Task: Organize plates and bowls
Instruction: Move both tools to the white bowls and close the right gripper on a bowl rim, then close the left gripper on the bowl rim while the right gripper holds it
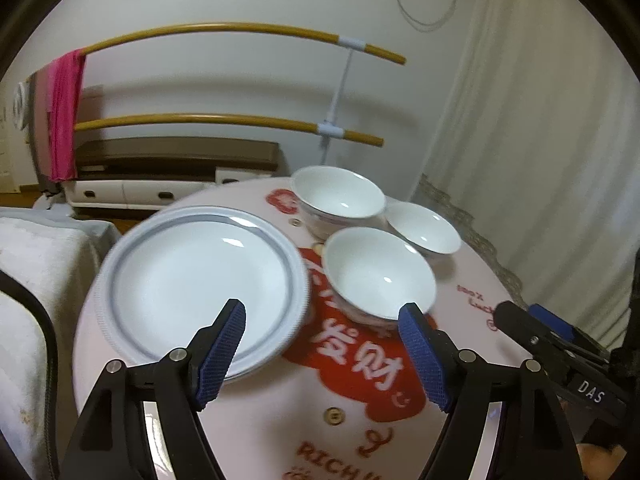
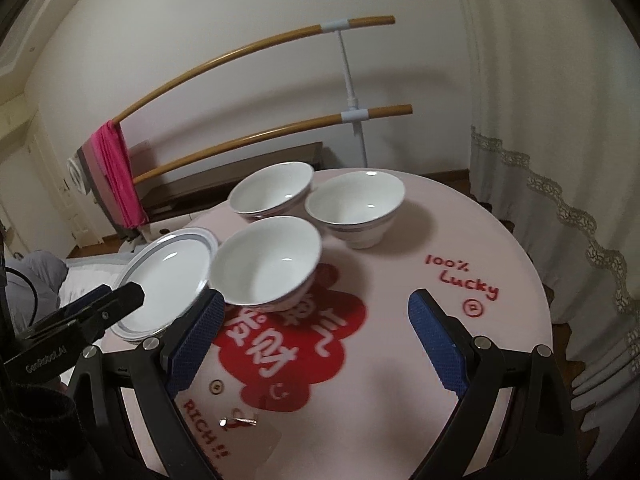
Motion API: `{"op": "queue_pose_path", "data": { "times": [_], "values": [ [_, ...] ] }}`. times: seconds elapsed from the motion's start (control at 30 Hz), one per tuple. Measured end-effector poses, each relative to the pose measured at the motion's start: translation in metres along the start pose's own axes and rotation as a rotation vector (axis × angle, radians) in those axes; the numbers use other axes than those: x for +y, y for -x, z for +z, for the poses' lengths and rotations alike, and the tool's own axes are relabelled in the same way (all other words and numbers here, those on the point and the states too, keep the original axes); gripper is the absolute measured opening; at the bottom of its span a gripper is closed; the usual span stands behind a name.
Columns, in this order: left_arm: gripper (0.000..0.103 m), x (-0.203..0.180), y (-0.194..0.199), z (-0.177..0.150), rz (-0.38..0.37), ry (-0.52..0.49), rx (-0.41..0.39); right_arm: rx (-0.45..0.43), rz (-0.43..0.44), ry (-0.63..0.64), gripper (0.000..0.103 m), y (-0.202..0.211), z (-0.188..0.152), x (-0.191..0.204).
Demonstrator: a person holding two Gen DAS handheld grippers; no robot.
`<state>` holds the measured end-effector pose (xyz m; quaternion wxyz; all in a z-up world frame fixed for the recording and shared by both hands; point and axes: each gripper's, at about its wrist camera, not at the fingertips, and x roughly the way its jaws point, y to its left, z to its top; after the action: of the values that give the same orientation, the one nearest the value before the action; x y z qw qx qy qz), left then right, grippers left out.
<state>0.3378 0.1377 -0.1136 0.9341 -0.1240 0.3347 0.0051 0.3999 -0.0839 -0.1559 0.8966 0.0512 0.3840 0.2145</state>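
- Table (image 1: 256, 432): round, pale pink top with a red cloud-shaped print bearing white characters, plus red lettering "100% Lucky" and "RICH". All the crockery stands on it.
- Plate stack (image 1: 200, 280): white plates with a grey ring near the rim, lying flat and face up at the table's left edge. At least 2 rims show; the exact count cannot be told. Round, so no long axis.
- Near bowl (image 1: 378, 270): white, upright, mouth up, standing on the red print just right of the plate stack (image 2: 168, 276). In the right wrist view its rim overlaps the plates' edge; contact cannot be told.
- Far left bowl (image 1: 338, 196): white, upright, mouth up, behind the near bowl (image 2: 266, 260).
- Far right bowl (image 1: 424, 228): white, upright, just beside the other 2, toward the curtain.
- Left gripper (image 1: 322, 350): jaws spread wide, blue pads apart, nothing between them; poised over the table's near side, facing the gap between plates and near bowl.
- Right gripper (image 2: 316, 340): jaws wide apart, empty, above the red print, right of the left one.
- Surroundings: drying rack (image 1: 240, 28) with 2 yellow bars and a pink cloth (image 1: 64, 116) behind the table; white curtain (image 1: 540, 140) on the right; low cabinet (image 1: 176, 160) by the wall.
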Motion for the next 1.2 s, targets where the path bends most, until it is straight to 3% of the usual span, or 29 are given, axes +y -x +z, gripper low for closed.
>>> {"op": "queue_pose_path", "data": {
  "times": [0.3,0.47,0.63,0.83,0.97,1.2],
  "values": [
    [0.075,-0.009,-0.038,0.036,0.030,-0.009,0.089,0.095,0.053,-0.059,0.090,-0.045,0.014,-0.023],
    [0.075,-0.020,-0.055,0.055,0.057,-0.054,0.123,0.200,0.101,-0.075,0.064,-0.079,0.018,-0.023],
    [0.075,-0.025,-0.062,0.064,0.070,-0.083,0.138,0.248,0.133,-0.068,0.055,-0.096,0.024,-0.020],
    [0.073,-0.032,-0.075,0.072,0.084,-0.113,0.171,0.278,0.168,-0.066,0.031,-0.106,0.024,-0.020],
    [0.072,-0.039,-0.090,0.072,0.071,-0.129,0.202,0.279,0.185,-0.072,0.023,-0.105,0.023,-0.023],
    [0.043,-0.047,-0.111,0.073,0.063,-0.129,0.238,0.286,0.204,-0.086,0.022,-0.105,0.021,-0.032]
  ]
}}
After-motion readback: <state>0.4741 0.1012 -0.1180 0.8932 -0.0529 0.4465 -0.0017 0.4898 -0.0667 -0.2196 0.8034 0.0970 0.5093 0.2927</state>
